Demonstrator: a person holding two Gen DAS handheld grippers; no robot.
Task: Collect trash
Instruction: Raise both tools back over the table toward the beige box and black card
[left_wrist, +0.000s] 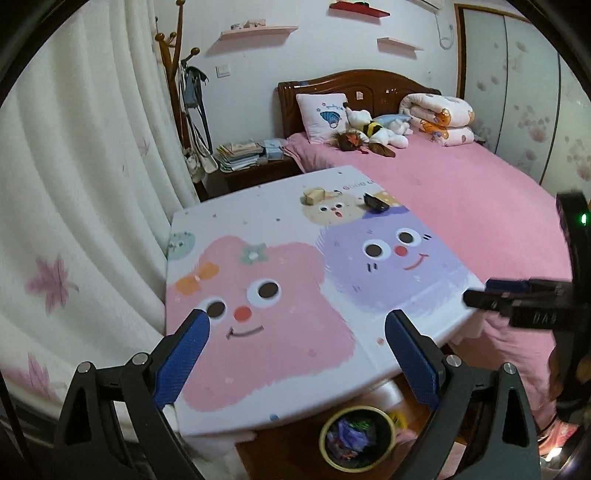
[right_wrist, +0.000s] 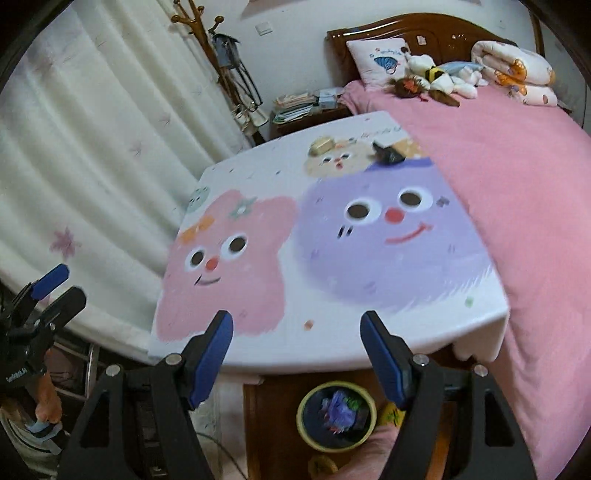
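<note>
White letters "DAS" on right hand-held gripper (left_wrist: 480, 293) body; upside-down print at surface (left_wrist: 258, 206) far edge, unreadable beyond "GOOD".

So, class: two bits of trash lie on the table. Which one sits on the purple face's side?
The black wrapper, at the top of the purple face near the bed edge. The tan wrapper lies further left, by the beige face.

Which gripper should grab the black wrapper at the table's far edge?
Right, probably. The black wrapper lies on the bed side of the table, ahead of the right gripper. The left gripper faces the tan piece more. Both are open and empty, equally far back.
</note>
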